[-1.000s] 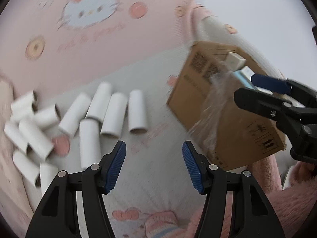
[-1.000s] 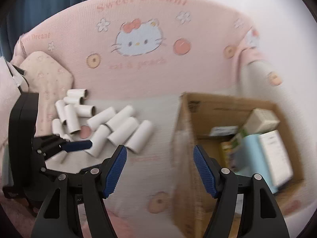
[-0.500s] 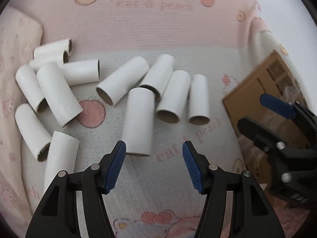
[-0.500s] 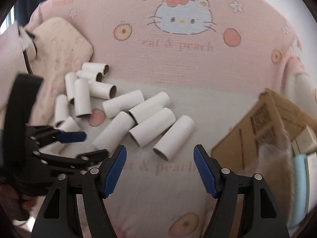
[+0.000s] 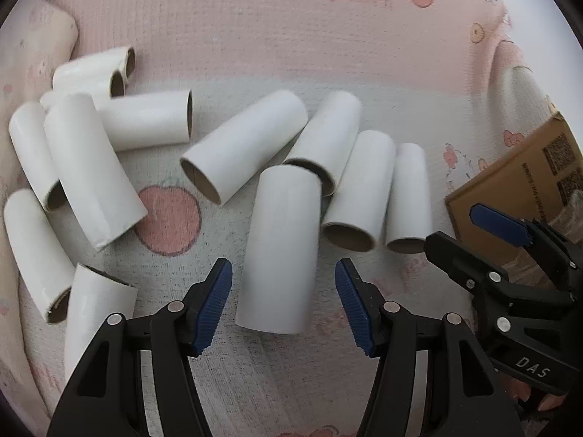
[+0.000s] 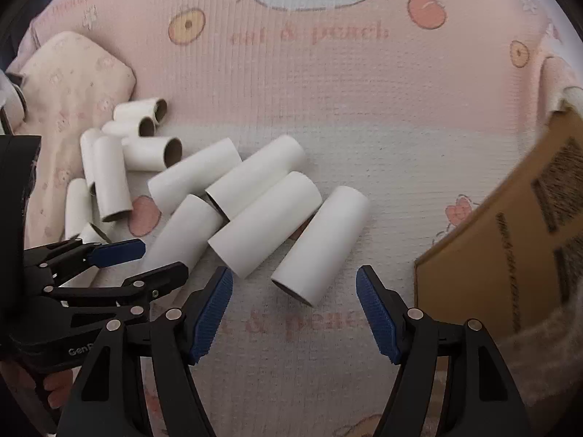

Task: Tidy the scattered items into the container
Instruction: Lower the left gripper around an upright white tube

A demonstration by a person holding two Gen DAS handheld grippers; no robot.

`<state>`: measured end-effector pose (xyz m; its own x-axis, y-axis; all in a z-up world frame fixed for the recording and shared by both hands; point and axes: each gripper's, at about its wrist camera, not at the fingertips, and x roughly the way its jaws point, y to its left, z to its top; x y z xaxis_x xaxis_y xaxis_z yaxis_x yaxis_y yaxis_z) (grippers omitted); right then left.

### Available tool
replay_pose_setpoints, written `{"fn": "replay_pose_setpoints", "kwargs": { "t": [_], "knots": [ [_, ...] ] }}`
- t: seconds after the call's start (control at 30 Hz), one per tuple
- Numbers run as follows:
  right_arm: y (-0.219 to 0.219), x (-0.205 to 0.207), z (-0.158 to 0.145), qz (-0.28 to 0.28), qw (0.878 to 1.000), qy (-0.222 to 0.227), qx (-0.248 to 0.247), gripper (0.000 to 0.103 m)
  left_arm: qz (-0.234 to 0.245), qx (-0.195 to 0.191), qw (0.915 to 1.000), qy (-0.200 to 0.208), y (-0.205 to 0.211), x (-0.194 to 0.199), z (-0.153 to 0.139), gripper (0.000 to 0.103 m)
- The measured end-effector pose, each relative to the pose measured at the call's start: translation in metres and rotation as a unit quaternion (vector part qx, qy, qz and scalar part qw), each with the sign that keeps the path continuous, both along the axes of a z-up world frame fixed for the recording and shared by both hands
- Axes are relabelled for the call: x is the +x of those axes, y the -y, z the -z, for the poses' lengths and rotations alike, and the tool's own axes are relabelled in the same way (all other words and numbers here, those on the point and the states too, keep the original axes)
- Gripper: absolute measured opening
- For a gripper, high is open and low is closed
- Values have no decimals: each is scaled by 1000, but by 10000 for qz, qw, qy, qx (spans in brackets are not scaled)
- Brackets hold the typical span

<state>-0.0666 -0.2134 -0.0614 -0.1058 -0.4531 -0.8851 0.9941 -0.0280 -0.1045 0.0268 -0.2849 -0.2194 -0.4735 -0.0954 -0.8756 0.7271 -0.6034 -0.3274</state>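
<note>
While every roll (image 5: 280,247) lies outside the box (image 5: 524,185), tidying is unstarted.
Your left gripper (image 5: 283,302) and right gripper (image 6: 294,313) fingers gape, empty.

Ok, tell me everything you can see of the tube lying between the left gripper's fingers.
The tube is a plain white cardboard roll core, brown inside judging by its neighbours, uncrushed and lying on its side on the pink printed blanket. It points lengthwise away from the left gripper, whose open blue pads flank its near end without touching. Its far end butts against another tube.
</note>
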Motion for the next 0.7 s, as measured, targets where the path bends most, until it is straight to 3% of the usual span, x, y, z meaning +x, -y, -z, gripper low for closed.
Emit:
{"fn": "replay_pose_setpoints", "kwargs": {
  "t": [0.07, 0.13, 0.27, 0.4, 0.53, 0.7],
  "knots": [
    [5, -1, 6, -13, 10000, 21, 90, 68, -101, 152, 9998, -31, 4, 2, 5, 52],
    [11, -4, 13, 52, 9997, 46, 224, 69, -237, 471, 9986, -106, 10, 4, 11, 51],
    [19, -15, 23, 181, 9979, 305, 548, 69, -427, 759, 9958, -274, 17, 5, 15, 50],
    [24, -21, 28, 249, 9958, 487, 737, 69, -470, 834, 9949, -321, 20, -2, 16, 50],
    [31, -22, 34, 337, 9939, 280, 1016, 68, -451, 798, 9954, -270, 20, -7, 18, 49],
    [32, -21, 40, 193, 9931, 326, 1110, 65, -361, 681, 9968, -216, 16, -6, 16, 49]
  ]
}}
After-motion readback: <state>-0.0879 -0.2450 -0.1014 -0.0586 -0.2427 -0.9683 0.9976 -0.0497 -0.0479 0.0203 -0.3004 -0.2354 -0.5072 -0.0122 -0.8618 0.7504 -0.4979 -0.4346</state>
